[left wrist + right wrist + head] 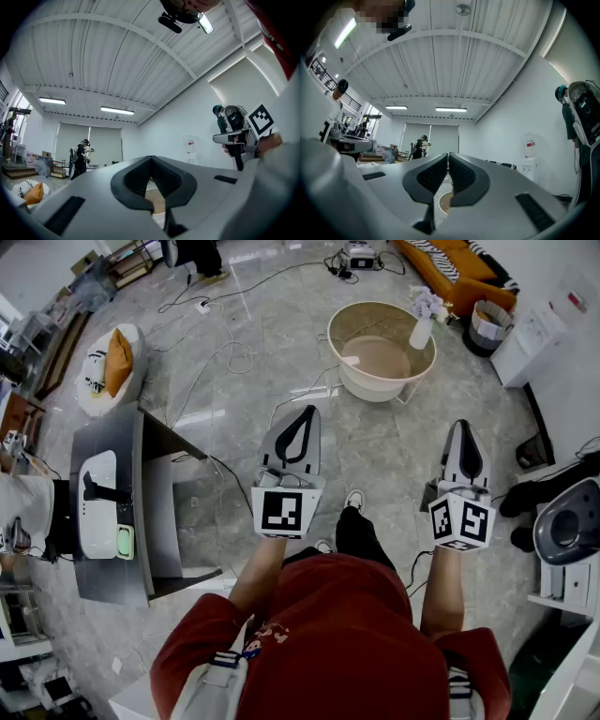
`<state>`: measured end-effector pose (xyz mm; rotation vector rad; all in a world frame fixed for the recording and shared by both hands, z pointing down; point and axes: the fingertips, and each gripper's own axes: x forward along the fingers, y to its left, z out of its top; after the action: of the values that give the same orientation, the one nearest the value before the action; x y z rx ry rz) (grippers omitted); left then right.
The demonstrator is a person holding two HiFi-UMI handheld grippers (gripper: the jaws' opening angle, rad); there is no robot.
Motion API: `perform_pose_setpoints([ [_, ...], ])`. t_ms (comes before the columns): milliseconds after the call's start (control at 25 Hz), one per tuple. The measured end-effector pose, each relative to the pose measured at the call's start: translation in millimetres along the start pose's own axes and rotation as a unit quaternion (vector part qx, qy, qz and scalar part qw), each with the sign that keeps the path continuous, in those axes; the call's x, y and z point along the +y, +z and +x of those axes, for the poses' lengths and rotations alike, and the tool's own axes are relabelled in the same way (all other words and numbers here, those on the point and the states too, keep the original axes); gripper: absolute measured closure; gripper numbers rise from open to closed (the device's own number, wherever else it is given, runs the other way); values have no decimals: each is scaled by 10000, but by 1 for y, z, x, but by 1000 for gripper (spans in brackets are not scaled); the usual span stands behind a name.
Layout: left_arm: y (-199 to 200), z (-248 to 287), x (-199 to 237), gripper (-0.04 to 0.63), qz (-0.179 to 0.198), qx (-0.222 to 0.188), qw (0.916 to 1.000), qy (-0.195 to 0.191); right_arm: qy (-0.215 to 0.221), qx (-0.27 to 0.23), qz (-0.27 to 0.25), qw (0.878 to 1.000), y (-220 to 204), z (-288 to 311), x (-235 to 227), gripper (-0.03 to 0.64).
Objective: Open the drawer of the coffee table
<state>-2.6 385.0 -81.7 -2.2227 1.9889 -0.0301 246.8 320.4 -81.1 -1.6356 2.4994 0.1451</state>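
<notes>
The pale tiled floor (pixel 375 451) takes up most of the room, with an orange sofa (pixel 450 263) at the far right and a grey desk (pixel 108 442) at the left. The round coffee table (pixel 375 387) stands far from the person, near the middle, with a white vase (pixel 421 331) on its right edge. I can't see its drawer from any angle. Both tools are held out level over bare floor, well apart from the table, so this looks like the approach and nothing on the table has been touched. To do it well, I'd walk round until the drawer front shows, spread one pair of jaws before reaching in, take the pull squarely and draw straight back so the vase doesn't rock. The left gripper (pixel 305 411) has its tips pressed together with nothing between them. The right gripper (pixel 461 426) is likewise closed to a thin slit and empty.
</notes>
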Motion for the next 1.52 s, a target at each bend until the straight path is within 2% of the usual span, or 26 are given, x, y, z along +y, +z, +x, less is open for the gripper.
perform_pose_setpoints([
  [160,1,1,-1,583,45,-146,9999,28,11,58,37,10000,-6,-5,-3,591],
  [320,-4,-1,3,583,3,13,10000,42,-27,65,131,9999,-10,-2,-1,591],
  [400,-4,0,5,583,29,-42,10000,48,-24,56,145,9999,-11,0,1,591],
  [560,-10,3,2,583,-16,104,9999,-18,145,51,197,9997,-15,3,6,589],
  [840,-25,35,5,583,-37,185,9998,-107,140,362,171,9991,-43,32,3,589],
  [1120,-44,96,28,583,20,338,9993,-181,22,484,338,9983,-72,98,-7,589],
  [1520,-62,228,51,583,157,452,9980,-416,-254,663,549,9960,-110,209,-52,589],
])
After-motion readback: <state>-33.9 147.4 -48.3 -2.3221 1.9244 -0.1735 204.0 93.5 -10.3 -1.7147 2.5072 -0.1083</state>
